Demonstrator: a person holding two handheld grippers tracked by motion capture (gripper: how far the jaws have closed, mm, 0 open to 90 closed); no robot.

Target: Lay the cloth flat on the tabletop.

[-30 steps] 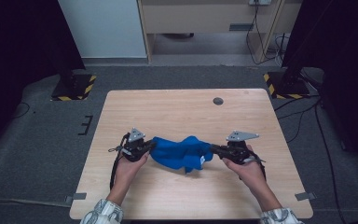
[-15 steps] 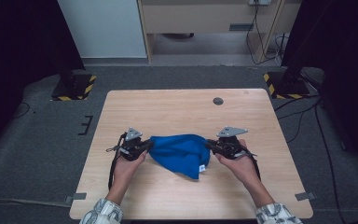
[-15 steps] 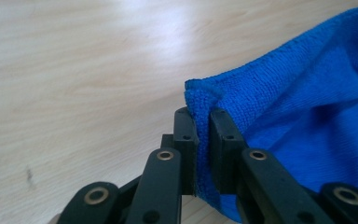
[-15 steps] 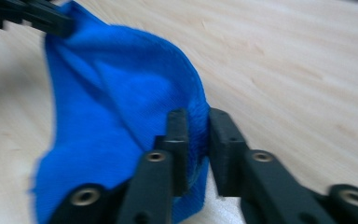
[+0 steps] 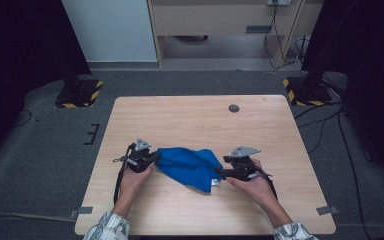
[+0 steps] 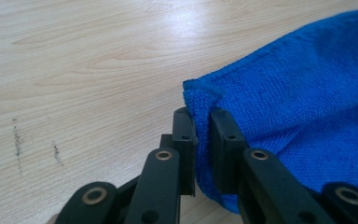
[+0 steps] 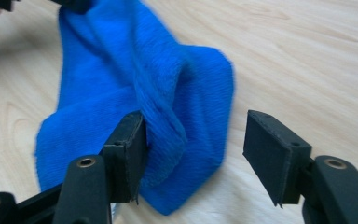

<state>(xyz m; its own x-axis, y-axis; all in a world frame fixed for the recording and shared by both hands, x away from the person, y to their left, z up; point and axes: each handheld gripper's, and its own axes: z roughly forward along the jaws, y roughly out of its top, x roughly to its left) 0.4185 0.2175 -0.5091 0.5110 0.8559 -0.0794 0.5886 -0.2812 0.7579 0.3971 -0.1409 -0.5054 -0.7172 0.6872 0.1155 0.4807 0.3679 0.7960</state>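
Your left gripper has its jaws pinched nearly shut on the left corner of the blue cloth; hold that pinch until the fold is settled. The cloth lies bunched on the bench between your hands, near the front edge. Your right gripper has just been opening its jaws, now about half spread, with the cloth's edge between them but not pressed; ease it straight back so nothing drags the fold out of shape.

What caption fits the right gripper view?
Open right tongs letting go of a blue cloth on a wooden table.
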